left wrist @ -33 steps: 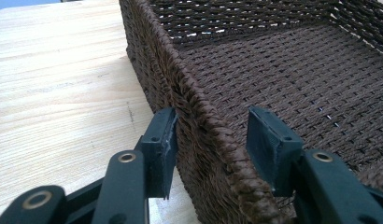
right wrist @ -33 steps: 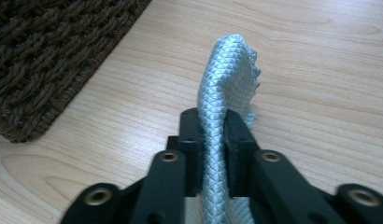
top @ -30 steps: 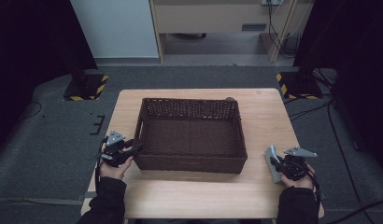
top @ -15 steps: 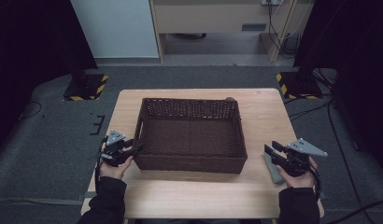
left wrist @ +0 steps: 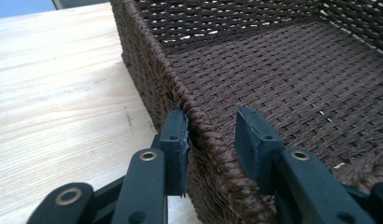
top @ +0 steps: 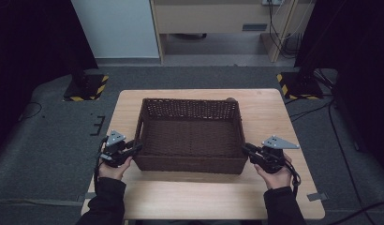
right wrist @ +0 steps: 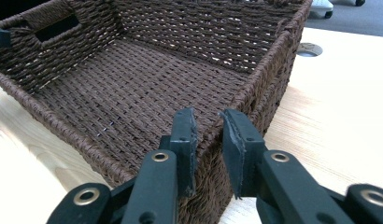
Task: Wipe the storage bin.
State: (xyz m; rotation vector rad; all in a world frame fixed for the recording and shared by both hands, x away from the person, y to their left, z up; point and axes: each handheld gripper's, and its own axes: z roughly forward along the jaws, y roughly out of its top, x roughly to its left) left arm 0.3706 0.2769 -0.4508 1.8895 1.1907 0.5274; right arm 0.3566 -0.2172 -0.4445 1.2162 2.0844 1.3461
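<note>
Since the earlier frames, my right tool has come in from the bench's right edge to the near right corner of the basket, and its jaws have just been closing with the basket wall between them. Nothing else has shifted: the basket stands at the same place in the middle of the bench, and my left tool is at the near left corner as before.

The basket is brown, woven and has nothing in it. In the right gripper view its corner wall runs up between the two jaws of the right tool; the gap is narrow, but I cannot tell if both pads already press on the weave. In the left gripper view the left tool sits astride the left rim. Its jaws have also just been closing. The outer pad touches the outside of the wall, while the inner pad is just beside the rim, with a little space, so this grip is not yet complete.

I judge the step as taking hold of the basket at both sides, probably to lift or move it. Next, both tools must close firmly on the wall, and then rise together and level, because a one-sided pull could tilt the basket.
</note>
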